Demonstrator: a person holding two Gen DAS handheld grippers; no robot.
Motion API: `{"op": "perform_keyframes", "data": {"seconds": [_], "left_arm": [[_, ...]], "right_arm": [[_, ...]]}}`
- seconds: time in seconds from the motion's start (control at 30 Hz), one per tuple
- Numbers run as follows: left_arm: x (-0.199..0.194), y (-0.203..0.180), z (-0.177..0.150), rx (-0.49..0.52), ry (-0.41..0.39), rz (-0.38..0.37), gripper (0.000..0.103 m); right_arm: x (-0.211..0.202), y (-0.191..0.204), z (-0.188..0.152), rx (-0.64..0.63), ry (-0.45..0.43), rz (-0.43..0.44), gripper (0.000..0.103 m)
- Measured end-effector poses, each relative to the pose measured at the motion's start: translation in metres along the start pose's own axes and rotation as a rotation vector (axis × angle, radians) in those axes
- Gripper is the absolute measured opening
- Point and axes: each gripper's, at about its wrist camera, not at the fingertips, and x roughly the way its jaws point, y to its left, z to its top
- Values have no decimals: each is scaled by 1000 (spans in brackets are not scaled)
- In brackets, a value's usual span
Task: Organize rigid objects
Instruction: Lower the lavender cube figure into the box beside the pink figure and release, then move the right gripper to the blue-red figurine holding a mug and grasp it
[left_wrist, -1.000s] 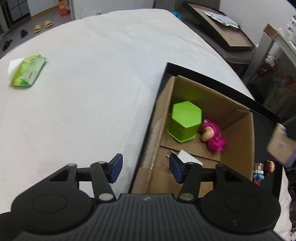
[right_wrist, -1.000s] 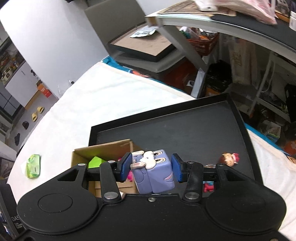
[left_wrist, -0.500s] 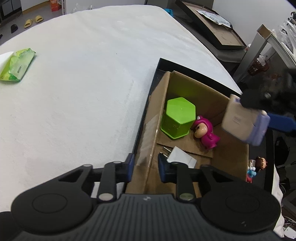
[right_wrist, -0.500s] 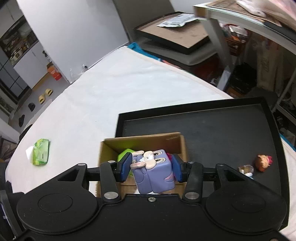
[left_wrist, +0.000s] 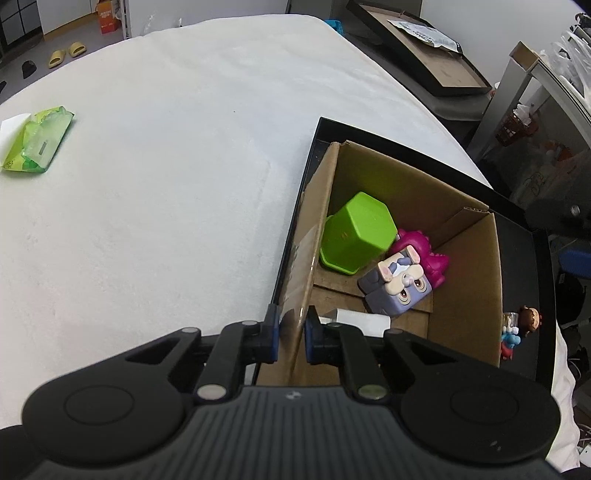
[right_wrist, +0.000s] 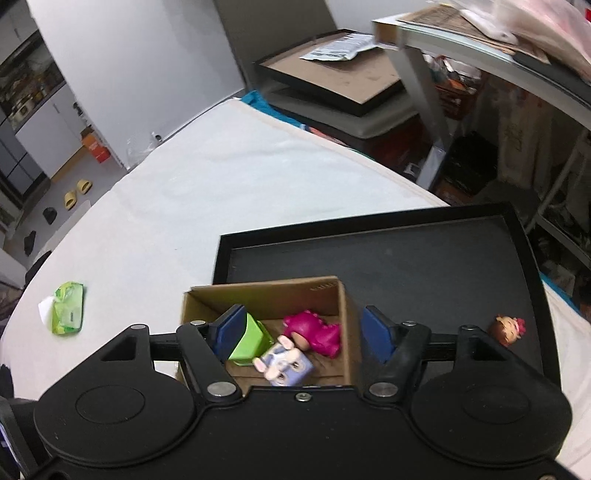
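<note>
A cardboard box (left_wrist: 465, 266) stands on a black tray (left_wrist: 532, 236). Inside lie a green hexagonal cup (left_wrist: 354, 232), a pink dinosaur figure (left_wrist: 432, 254), a purple rabbit cube toy (left_wrist: 399, 291) and a white block (left_wrist: 362, 319). My left gripper (left_wrist: 290, 332) is shut on the box's near left wall. My right gripper (right_wrist: 301, 330) is open and empty above the box (right_wrist: 266, 295), with the purple cube (right_wrist: 286, 365), the cup (right_wrist: 247, 341) and the pink figure (right_wrist: 314, 332) below it.
A small brown-haired figure (left_wrist: 530, 319) and red-and-blue pieces (left_wrist: 511, 341) lie on the tray right of the box; the figure also shows in the right wrist view (right_wrist: 506, 328). A green wipes pack (left_wrist: 37, 144) lies far left on the white table. Shelves stand beyond the table.
My right gripper opened and let go of the purple cube, which now lies in the box. My left gripper closed onto the box wall.
</note>
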Motion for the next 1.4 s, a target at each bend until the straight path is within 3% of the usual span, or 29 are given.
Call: {"op": "perform_keyframes", "data": {"seconds": [0.6,0.7,0.77,1.1,1.2,1.27,1.4], "left_arm": [[-3,-12,3,44,19,58,12],[-4,-14,2,50,18,79,12],[-7,-16,2,56,16,88,14],[-11,-29,4,78,24,166,16],[-11,-34,5,81,22,197,22],[-9,-38,5,85,29,214,34],[-6,-45,4,105,24,241,45]], "right_arm": [[-14,-47,-12,61,-12,-5,71],[-12,-50,-15,56,-7,-27,80],[-10,-48,-17,40,-1,-63,80],[2,-58,-26,28,19,-58,81],[6,-68,-29,39,28,-60,81],[10,-77,-30,48,33,-57,81],[18,-98,-32,86,38,-63,81]]}}
